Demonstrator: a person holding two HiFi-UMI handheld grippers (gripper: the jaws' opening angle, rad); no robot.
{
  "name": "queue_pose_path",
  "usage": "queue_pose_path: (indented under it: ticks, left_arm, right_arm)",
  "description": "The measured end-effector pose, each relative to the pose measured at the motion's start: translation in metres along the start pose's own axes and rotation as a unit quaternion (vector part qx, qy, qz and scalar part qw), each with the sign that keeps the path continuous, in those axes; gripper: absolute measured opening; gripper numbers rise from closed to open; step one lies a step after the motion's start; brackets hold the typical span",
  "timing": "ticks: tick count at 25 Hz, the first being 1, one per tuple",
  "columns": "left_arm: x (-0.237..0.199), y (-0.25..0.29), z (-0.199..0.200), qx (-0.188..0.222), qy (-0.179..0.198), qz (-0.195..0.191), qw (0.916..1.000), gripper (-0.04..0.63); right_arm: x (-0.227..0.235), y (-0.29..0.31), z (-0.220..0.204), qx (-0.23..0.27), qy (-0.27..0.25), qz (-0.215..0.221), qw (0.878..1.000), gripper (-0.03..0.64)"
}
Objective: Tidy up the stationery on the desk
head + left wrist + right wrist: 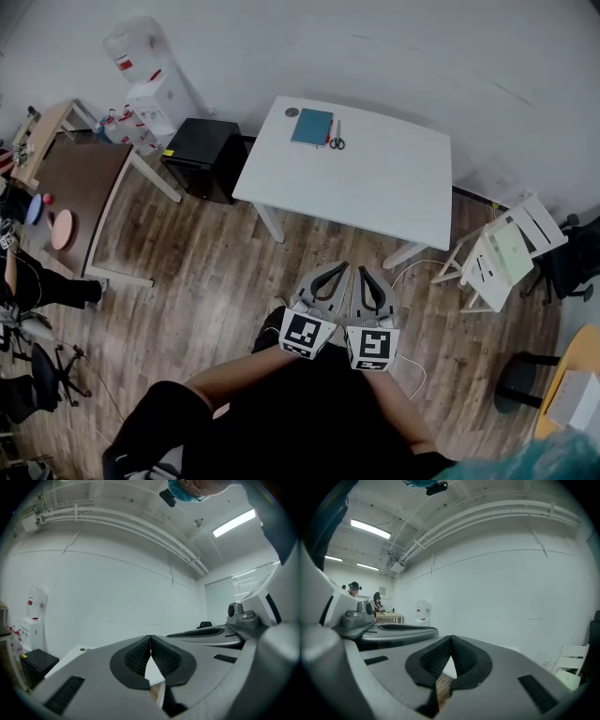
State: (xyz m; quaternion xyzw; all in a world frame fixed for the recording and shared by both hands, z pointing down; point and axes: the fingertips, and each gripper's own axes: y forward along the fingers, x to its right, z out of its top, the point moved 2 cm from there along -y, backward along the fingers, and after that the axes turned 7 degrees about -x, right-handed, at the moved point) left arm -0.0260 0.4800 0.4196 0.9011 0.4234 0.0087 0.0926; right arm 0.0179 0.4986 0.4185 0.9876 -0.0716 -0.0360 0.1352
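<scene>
On smooth white desk (375,187), rectangular notebook (311,127)

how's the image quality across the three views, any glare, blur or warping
Head view: even, soft light, sharp, the white desk bright but not blown out, straight lines bowed. Left gripper view: strong fisheye, dark corners, ceiling lamp glaring. Right gripper view: same fisheye, ceiling lamps bright.

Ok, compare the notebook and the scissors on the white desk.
The notebook is teal and rectangular; the scissors are thin with dark handles. The notebook is much larger than the scissors. Both lie flat near the far edge of the desk.
</scene>
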Motion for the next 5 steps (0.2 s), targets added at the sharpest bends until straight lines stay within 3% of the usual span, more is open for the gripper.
queue_pose_path:
  ticks: [5]
  left_arm:
    - [0.0088,0.0030,0.0017,-0.001,0.002,-0.008,1.0000,0.014]
  right_arm:
    - [0.0051,-0.0052,0.0057,0.010,-0.004,-0.003,1.000,0.032]
